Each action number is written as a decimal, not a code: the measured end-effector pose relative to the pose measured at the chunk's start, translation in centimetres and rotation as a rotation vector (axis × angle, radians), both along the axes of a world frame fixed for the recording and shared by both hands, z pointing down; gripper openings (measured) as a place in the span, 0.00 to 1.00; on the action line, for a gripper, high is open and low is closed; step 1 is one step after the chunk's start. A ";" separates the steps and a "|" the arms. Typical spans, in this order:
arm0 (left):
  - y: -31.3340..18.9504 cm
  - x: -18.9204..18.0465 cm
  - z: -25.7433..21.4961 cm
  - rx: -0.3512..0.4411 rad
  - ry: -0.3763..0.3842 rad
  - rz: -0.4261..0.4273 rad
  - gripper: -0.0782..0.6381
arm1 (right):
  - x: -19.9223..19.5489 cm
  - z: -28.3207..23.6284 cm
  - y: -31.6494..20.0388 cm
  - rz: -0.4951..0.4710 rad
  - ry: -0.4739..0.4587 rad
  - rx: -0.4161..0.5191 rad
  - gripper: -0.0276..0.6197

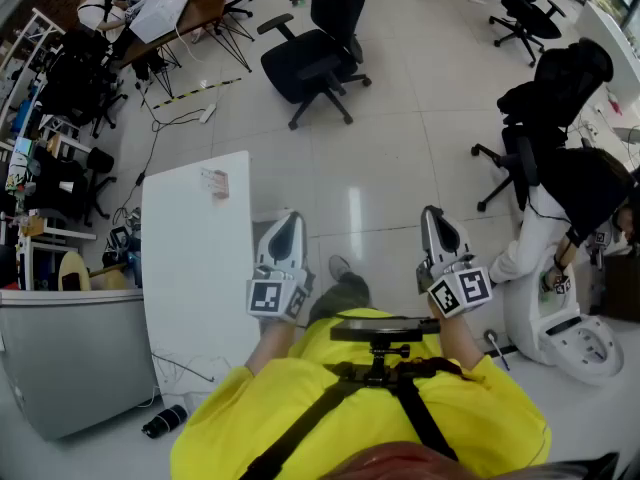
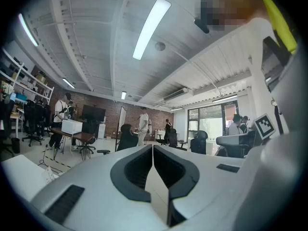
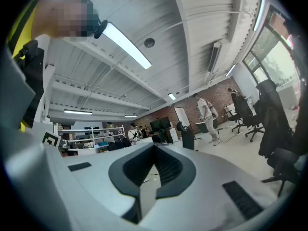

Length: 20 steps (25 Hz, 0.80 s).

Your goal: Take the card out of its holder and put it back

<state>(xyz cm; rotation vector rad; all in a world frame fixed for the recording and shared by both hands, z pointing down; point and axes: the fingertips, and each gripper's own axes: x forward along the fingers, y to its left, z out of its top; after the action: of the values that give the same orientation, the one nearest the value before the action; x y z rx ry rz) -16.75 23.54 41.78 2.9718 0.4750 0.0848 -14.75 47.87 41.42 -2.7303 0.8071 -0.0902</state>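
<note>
I hold both tools raised in front of my chest, pointing out into the room rather than at the work, so I judge the task isn't under way. My left gripper (image 1: 286, 220) has its jaws pressed together with nothing between them, and my right gripper (image 1: 434, 214) is the same. The card holder (image 1: 214, 182) sits left of centre in the head view, near the far end of the white table (image 1: 195, 268), well apart from both tools. It is too small to tell the card from the holder.
</note>
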 end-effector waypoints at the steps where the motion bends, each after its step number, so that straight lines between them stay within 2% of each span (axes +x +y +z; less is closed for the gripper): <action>1: -1.7 1.4 -0.8 0.009 0.017 0.006 0.12 | 1.2 -0.6 -1.9 -0.008 0.017 -0.009 0.05; 4: -5.8 5.6 -2.6 0.013 0.047 0.019 0.12 | 5.2 -1.7 -6.7 -0.027 0.050 -0.046 0.05; 7: -8.6 9.5 -3.1 0.002 0.047 0.009 0.12 | 10.0 -2.3 -9.7 -0.028 0.039 -0.033 0.05; 11: -11.3 13.4 -2.8 0.011 0.025 -0.027 0.12 | 14.3 -3.2 -13.2 -0.053 0.068 -0.070 0.05; 14: -13.2 16.6 -1.7 0.021 0.004 -0.082 0.12 | 18.5 -2.0 -15.1 -0.092 0.049 -0.104 0.05; 17: -15.1 20.3 -0.9 0.004 -0.018 -0.170 0.12 | 24.2 -0.5 -17.2 -0.185 0.013 -0.093 0.05; 20: -17.7 24.0 -1.0 -0.003 -0.021 -0.296 0.12 | 30.8 0.0 -21.4 -0.352 0.025 -0.078 0.05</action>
<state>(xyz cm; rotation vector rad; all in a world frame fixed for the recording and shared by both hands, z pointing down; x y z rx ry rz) 7.28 5.81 40.78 2.9964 0.0303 0.0843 16.05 26.48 41.42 -2.6339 1.3086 -0.1639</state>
